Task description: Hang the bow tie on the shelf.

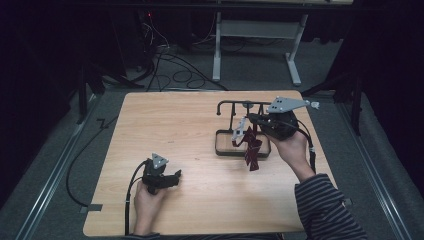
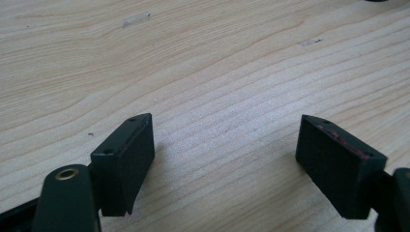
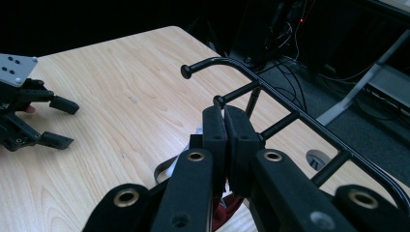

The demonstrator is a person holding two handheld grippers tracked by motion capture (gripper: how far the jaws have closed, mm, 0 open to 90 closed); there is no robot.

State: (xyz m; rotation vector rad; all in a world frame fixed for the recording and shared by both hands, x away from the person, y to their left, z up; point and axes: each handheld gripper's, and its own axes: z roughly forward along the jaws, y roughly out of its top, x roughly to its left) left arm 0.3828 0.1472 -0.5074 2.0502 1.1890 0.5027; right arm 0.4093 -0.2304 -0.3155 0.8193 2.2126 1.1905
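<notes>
Hanging limp from the right gripper (image 1: pixel 248 131) beside the black rack (image 1: pixel 240 145) at the table's (image 1: pixel 200 210) far right: dark red cloth (image 1: pixel 252 150), likely light and floppy, pinched near its top edge. Left gripper (image 2: pixel 225 159) resting near left, gaping empty.

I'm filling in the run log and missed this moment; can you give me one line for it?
right gripper: shut on dark red cloth, hanging beside black rack | left gripper: open, holding nothing, low over wooden table
</notes>
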